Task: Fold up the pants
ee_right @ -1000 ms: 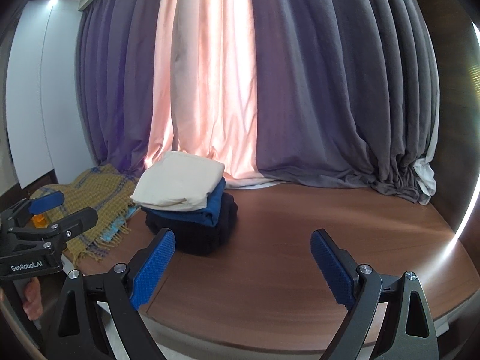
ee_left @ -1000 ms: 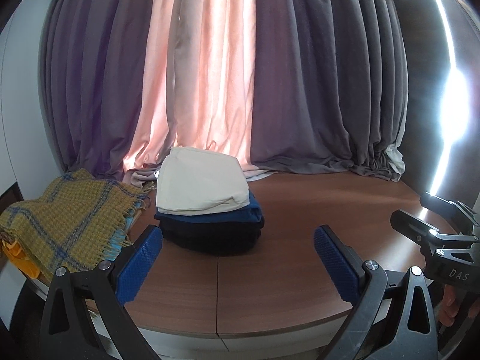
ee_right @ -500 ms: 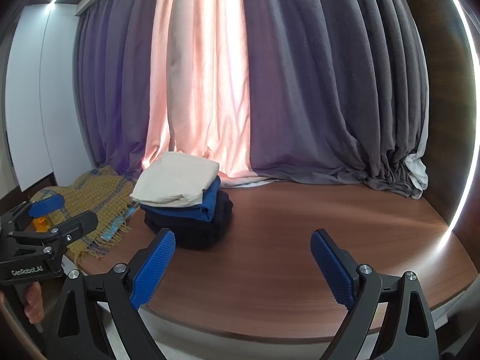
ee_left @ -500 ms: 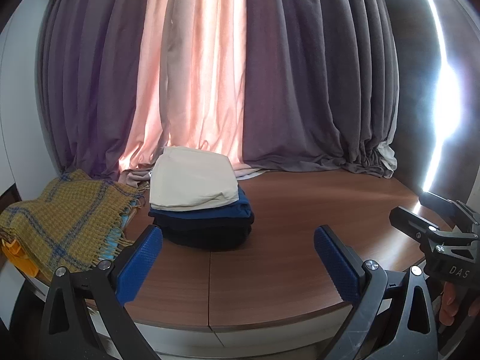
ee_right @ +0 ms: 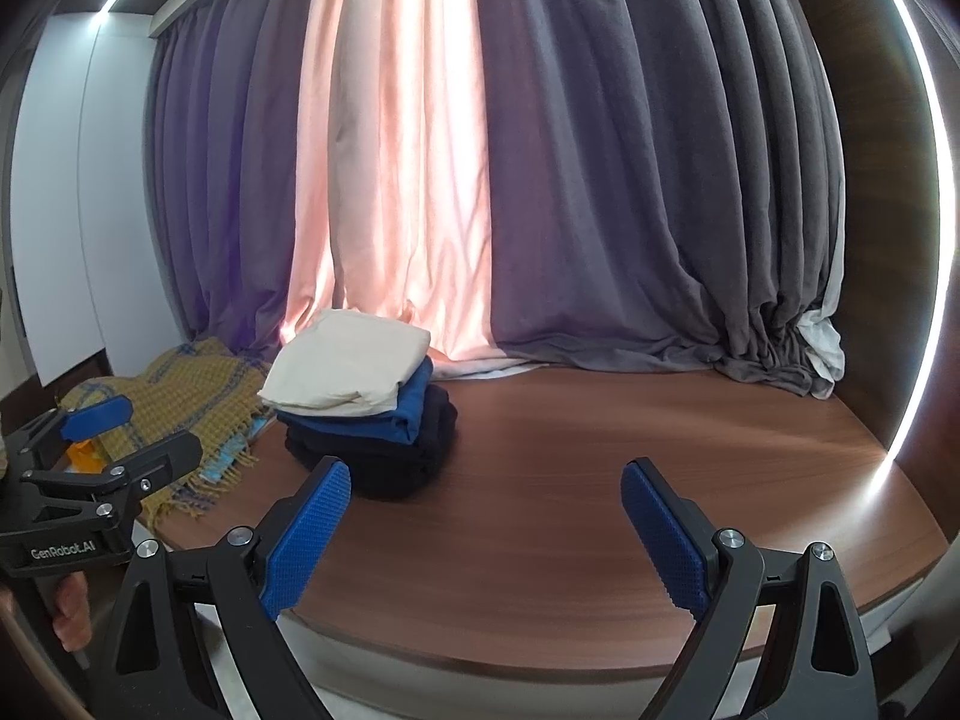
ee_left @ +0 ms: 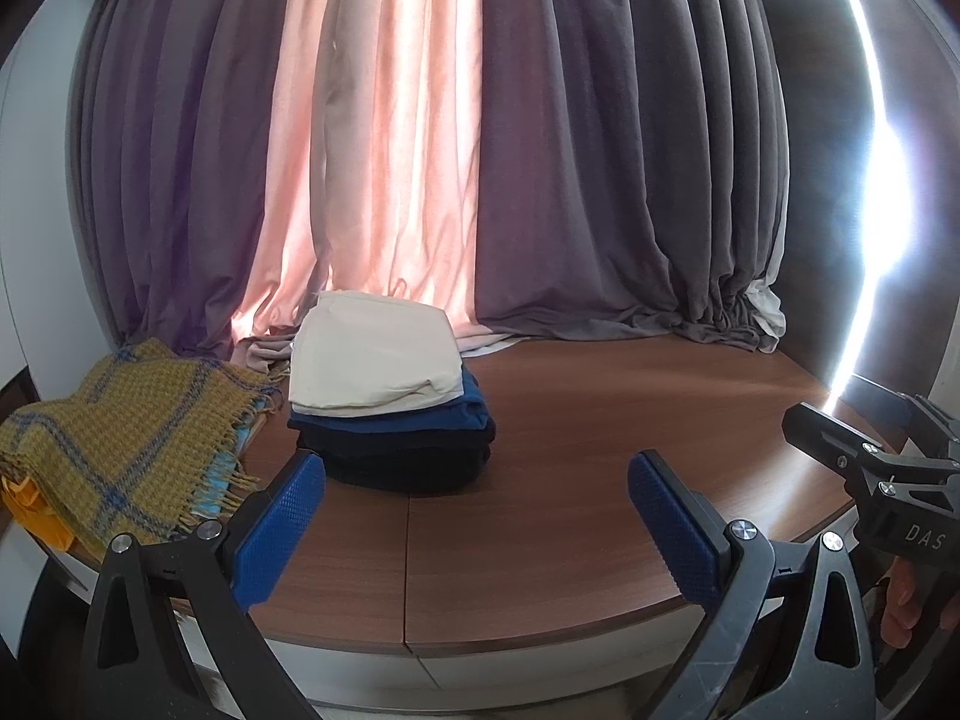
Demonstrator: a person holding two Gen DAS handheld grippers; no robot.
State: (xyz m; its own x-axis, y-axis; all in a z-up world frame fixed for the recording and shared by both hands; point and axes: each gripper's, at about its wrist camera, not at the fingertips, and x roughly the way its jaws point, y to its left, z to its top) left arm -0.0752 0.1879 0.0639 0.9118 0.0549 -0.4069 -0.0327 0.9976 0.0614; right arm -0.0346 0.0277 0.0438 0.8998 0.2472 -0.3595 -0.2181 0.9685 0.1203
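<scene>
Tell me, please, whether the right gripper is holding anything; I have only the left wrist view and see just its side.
Observer: No. The right gripper is open wide, and only the bare wooden platform shows between its blue pads.
Operator: Thanks. Is the folded stack lined up with it?
Observer: Not quite. In the right wrist view, the stack of folded pants sits left of centre, behind the left-hand pad.
Operator: And how does my own gripper look from outside?
Observer: The left gripper appears in front of the yellow blanket, with a hand gripping its handle.
</scene>
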